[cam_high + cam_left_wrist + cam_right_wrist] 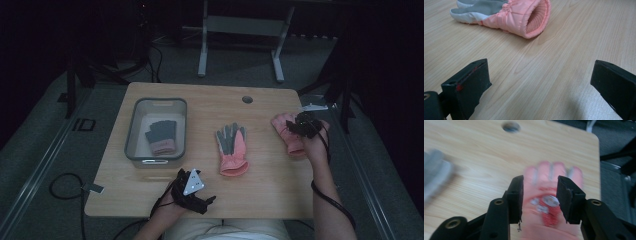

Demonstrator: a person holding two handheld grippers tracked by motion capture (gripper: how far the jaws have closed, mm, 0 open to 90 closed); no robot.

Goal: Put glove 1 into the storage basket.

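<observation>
A pink glove with a grey palm (pixel 231 150) lies in the middle of the wooden table, fingers away from me; its open cuff (pixel 534 17) faces my left gripper. My left gripper (pixel 192 192) rests near the front edge with its jaws wide open (pixel 540 72) and bare wood between them. A second pink glove (pixel 286 131) lies at the right side of the table. My right gripper (pixel 302 125) hovers over that glove (pixel 551 170), its jaws (pixel 540 187) partly apart and astride it, not pressing on it. This view is blurred.
A grey bin (pixel 131 131) at the left of the table holds a grey and pink glove (pixel 161 136). A round cable hole (pixel 247 99) sits near the far edge. The table's right edge is close to the right glove. A metal frame stands behind the table.
</observation>
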